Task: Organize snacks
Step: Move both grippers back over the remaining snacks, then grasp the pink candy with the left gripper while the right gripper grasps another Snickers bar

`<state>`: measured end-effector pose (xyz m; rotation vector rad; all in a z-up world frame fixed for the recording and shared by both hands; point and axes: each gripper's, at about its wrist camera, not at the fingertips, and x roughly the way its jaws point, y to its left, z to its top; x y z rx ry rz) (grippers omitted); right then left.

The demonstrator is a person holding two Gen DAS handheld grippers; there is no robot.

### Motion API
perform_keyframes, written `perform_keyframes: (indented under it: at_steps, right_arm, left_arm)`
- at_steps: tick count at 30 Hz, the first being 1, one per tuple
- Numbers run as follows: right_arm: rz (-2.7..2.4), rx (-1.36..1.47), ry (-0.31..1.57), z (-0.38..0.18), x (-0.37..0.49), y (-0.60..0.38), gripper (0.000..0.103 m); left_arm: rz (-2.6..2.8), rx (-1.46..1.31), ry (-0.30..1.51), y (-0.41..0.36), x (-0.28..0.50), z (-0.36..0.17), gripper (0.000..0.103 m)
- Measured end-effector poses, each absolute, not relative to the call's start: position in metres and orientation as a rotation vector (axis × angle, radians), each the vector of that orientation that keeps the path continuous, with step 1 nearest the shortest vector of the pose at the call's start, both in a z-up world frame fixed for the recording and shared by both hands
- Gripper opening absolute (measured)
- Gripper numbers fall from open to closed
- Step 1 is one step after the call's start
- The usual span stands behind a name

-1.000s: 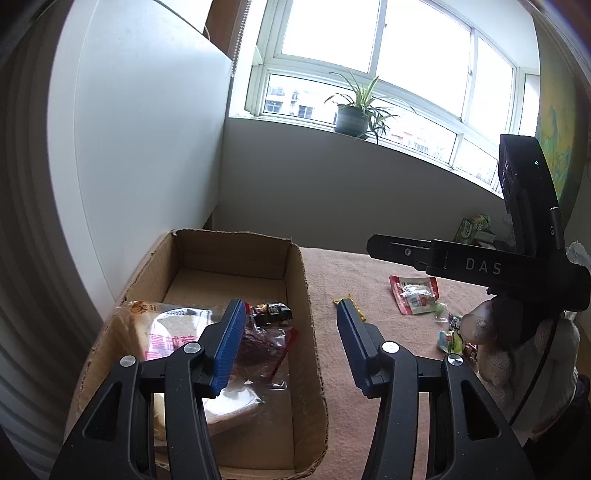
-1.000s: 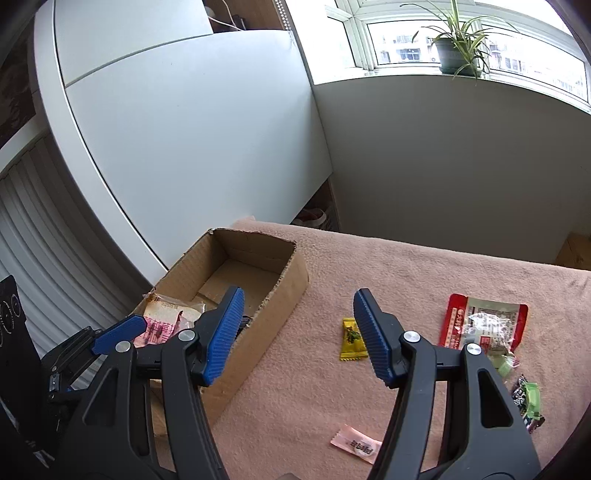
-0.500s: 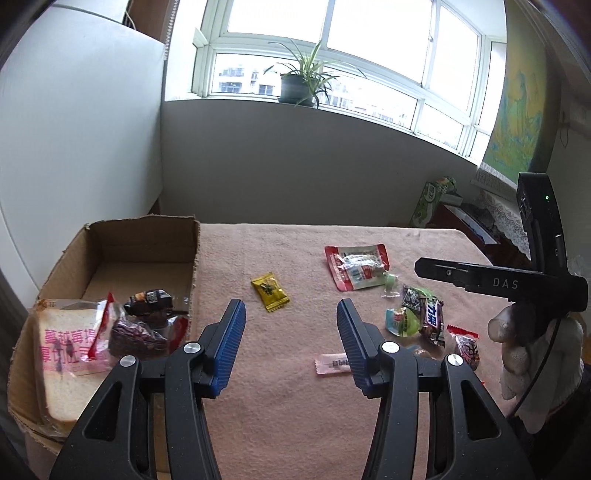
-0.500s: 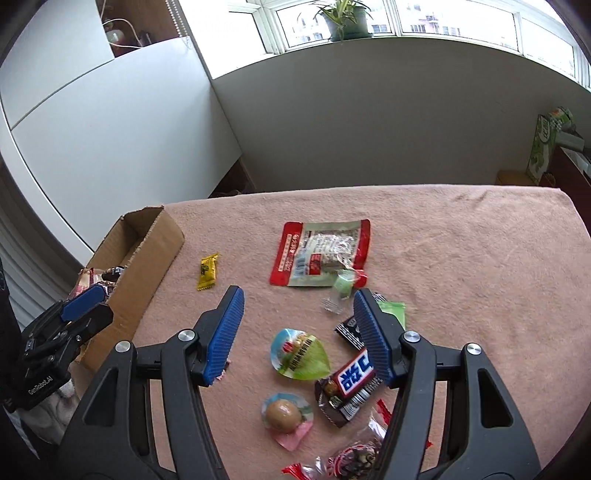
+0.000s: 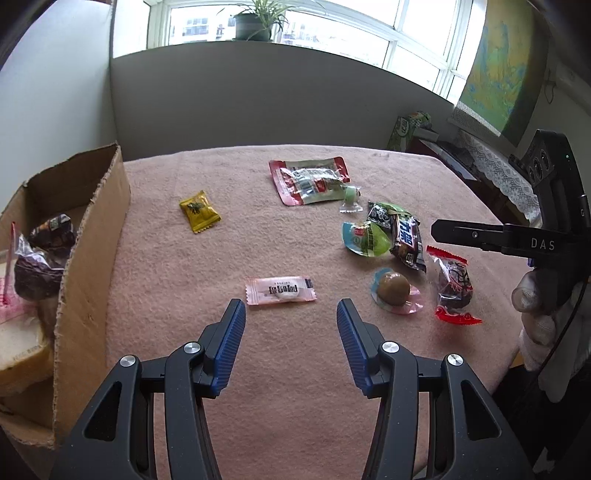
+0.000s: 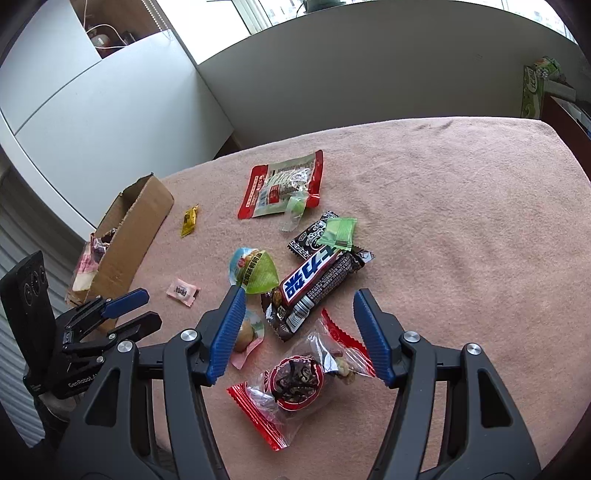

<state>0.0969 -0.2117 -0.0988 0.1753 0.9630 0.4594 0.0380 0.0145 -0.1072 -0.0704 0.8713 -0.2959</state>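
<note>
Loose snacks lie on a pink cloth-covered table (image 5: 280,424). My left gripper (image 5: 291,308) is open, empty, just short of a pink candy wrapper (image 5: 280,290). My right gripper (image 6: 299,297) is open and empty above a brown chocolate bar (image 6: 314,284) and a clear red-edged snack bag (image 6: 301,376). Nearby lie a green triangular pack (image 6: 255,271), a brown egg pack (image 5: 393,290), a red and white pouch (image 5: 308,179) and a yellow sachet (image 5: 199,210). A cardboard box (image 5: 88,236) at the left holds bread and dark wrapped snacks.
A person's gloved hand (image 5: 539,306) holds the right gripper's handle at the table's right edge. A grey low wall and windows with a potted plant (image 5: 255,22) stand behind. A green carton (image 5: 408,127) sits beyond the far right corner.
Both grippers swung from over the cardboard box to the right and downward, toward the loose snacks. Neither pair of jaws changed its width.
</note>
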Motion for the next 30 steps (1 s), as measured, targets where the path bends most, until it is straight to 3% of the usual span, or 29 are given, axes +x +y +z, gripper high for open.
perform_keyframes:
  at_steps: [12, 27, 30]
  right_arm:
    - [0.446, 0.166, 1.026, -0.119, 0.120, -0.194, 0.064]
    - [0.378, 0.048, 1.004, -0.124, 0.126, -0.182, 0.058]
    - [0.374, 0.032, 1.002, -0.125, 0.127, -0.179, 0.057]
  left_arm:
    - [-0.336, -0.180, 0.973, 0.021, 0.063, -0.117, 0.051]
    - [-0.284, 0.043, 0.938, -0.022, 0.076, -0.123, 0.050]
    - [-0.270, 0.046, 0.934, -0.018, 0.075, -0.123, 0.044]
